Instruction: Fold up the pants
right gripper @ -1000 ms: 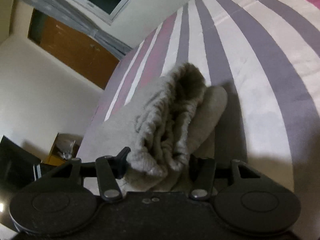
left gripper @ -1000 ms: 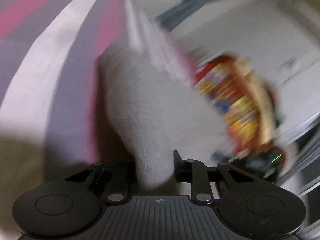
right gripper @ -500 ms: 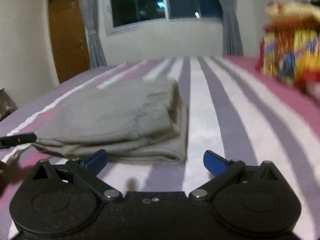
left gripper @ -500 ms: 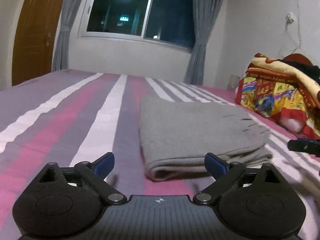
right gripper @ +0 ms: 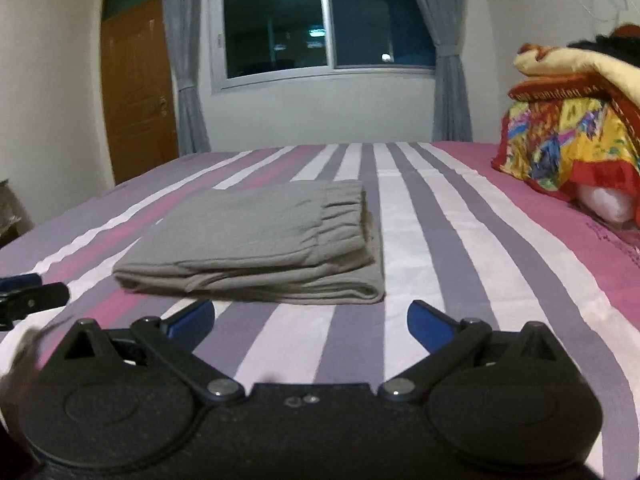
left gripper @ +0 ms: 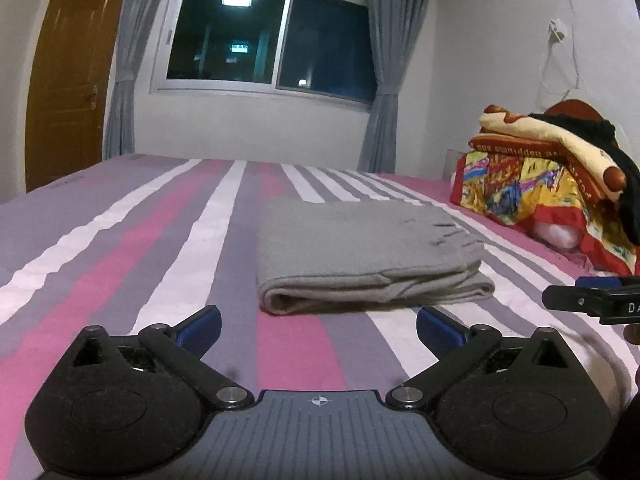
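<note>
Both grippers, left gripper and right gripper, have released the soft grey folded pants and now gape wide, empty, just before it; this limp cloth seems best pinched at its thick folded edge.

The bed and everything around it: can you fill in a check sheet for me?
Surface: striped bed, pink, purple and white.
Job's things: grey pants folded in a flat stack, waistband on top at the right end.
Clutter: bright blanket pile at the bed's right side, something black on top.
Grippers: left gripper open, nothing between its jaws; right gripper open, nothing between its jaws; both short of the pants.
Cables: white cord hanging on the wall.
Surroundings: dark window, grey curtains, brown door.
</note>
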The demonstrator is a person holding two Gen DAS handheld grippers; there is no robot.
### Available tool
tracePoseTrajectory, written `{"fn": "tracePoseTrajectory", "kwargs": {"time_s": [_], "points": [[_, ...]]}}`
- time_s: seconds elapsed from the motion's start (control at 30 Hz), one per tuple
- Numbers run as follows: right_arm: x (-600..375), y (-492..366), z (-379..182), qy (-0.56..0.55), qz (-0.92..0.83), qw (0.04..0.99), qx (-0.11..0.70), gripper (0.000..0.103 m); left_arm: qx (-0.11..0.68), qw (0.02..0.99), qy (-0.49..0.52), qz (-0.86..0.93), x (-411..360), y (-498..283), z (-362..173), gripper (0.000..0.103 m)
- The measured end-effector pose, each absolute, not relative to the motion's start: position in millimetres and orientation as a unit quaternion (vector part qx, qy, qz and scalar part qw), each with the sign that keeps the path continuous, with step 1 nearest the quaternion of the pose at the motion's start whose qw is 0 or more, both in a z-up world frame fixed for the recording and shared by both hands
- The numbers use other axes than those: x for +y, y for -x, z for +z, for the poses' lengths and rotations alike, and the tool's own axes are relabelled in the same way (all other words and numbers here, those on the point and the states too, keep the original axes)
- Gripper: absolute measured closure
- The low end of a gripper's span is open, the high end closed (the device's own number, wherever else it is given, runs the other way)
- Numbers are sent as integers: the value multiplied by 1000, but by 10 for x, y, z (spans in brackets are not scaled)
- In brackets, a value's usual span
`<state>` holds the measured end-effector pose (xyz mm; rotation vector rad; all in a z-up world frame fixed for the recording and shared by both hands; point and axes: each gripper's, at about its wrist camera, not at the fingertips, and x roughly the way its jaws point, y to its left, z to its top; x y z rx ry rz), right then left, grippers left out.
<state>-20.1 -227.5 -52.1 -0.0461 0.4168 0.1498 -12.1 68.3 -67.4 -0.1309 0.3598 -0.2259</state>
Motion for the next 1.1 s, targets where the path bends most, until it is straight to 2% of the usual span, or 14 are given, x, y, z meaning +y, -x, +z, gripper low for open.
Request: {"fn": "tracePoseTrajectory", "kwargs": {"time_s": [1.1], "points": [[-2300,140,-559,15,73,974,215,1,175,977,42,-112,532,167,-686,0]]}}
